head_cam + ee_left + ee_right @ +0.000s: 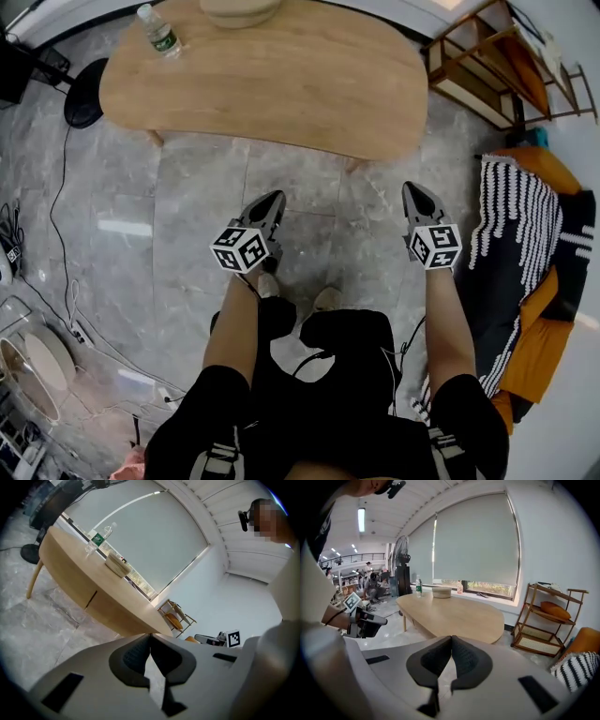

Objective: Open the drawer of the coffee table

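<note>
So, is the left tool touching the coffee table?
Apart. The head view shows grey floor between the left tool and the coffee table's near edge.

- The left gripper (277,196) has dark tapered jaws, and a white marker cube (241,249) with black squares sits at its 7 o'clock.
- The right gripper (410,187) is alike, with its own cube (435,247) at 5 o'clock.
- Seen close, the shells are light grey and the pads (433,658) dark and ribbed.
- The person wears black clothing (347,412) with short sleeves (202,398).
- A thin black cable (312,359) loops over it.
- Grey straps (220,461) show at 6 o'clock.
- The shoes (268,285) are pale.
</note>
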A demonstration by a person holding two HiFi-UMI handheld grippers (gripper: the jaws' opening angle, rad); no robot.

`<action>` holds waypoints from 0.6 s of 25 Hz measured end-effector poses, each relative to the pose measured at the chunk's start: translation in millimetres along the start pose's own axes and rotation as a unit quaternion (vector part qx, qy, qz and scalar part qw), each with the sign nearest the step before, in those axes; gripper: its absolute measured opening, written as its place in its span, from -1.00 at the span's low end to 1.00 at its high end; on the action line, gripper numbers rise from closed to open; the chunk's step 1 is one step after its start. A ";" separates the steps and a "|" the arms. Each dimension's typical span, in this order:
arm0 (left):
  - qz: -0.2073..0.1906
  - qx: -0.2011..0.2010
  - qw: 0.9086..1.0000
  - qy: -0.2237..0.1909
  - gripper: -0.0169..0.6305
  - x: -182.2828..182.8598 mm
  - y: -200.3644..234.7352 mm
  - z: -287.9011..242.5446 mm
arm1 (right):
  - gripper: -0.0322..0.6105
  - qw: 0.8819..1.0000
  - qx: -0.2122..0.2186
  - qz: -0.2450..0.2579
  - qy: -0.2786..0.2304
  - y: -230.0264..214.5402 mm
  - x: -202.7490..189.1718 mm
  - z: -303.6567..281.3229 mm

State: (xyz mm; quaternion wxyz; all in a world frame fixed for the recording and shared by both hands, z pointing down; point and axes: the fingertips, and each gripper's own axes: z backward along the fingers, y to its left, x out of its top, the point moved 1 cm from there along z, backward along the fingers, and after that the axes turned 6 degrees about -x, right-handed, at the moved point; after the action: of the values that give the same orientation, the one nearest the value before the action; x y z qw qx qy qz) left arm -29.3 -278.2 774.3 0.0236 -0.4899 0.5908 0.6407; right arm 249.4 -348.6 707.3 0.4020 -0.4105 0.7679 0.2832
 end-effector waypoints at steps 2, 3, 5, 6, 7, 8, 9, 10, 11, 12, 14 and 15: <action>0.001 -0.012 1.000 -0.021 -0.88 -24.5 22.8 -20.1 | -0.85 1.000 0.000 0.009 -0.014 -9.3 -32.4 -19.1; 0.003 -0.018 0.999 -0.034 -0.88 -35.1 34.2 -29.2 | -0.85 1.000 0.001 0.015 -0.021 -13.2 -48.1 -27.7; 0.014 -0.029 0.997 -0.064 -0.88 -53.1 57.1 -46.7 | -0.85 0.999 0.006 0.026 -0.035 -22.1 -76.6 -43.9; 0.019 -0.034 0.996 -0.080 -0.88 -60.7 68.6 -55.1 | -0.84 0.999 0.009 0.028 -0.042 -27.3 -89.3 -51.6; 0.024 -0.039 0.994 -0.095 -0.88 -67.5 79.7 -62.8 | -0.84 0.998 0.012 0.027 -0.050 -32.2 -100.9 -58.7; 0.029 -0.043 0.993 -0.109 -0.88 -73.5 90.3 -69.5 | -0.83 0.998 0.017 0.027 -0.058 -36.1 -111.1 -65.2; 0.037 -0.047 0.990 -0.124 -0.88 -78.6 99.7 -74.8 | -0.81 0.997 0.025 0.027 -0.064 -38.5 -119.7 -70.9; 0.049 -0.053 0.987 -0.141 -0.88 -82.5 107.7 -78.7 | -0.73 0.997 0.036 0.029 -0.068 -39.5 -126.6 -75.7; 0.065 -0.061 0.983 -0.160 -0.88 -85.2 114.0 -81.2 | -0.60 0.996 0.051 0.030 -0.070 -39.2 -132.1 -79.3; 0.085 -0.071 0.977 -0.181 -0.88 -86.5 118.7 -82.4 | -0.50 0.995 0.067 0.029 -0.069 -38.1 -136.4 -81.7; 0.136 -0.092 0.961 -0.220 -0.73 -86.2 123.1 -84.1 | -0.30 0.993 0.093 0.025 -0.066 -35.6 -141.2 -83.8; 0.166 -0.104 0.952 -0.236 -0.26 -85.2 122.4 -85.9 | -0.18 0.993 0.101 0.022 -0.063 -35.2 -141.3 -84.7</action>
State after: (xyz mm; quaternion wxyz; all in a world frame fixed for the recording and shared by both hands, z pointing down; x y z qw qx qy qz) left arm -8.1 -335.3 935.3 0.0047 -0.2192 0.5709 0.7912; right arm 295.0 -374.1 867.4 0.4827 -0.3319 0.7747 0.2382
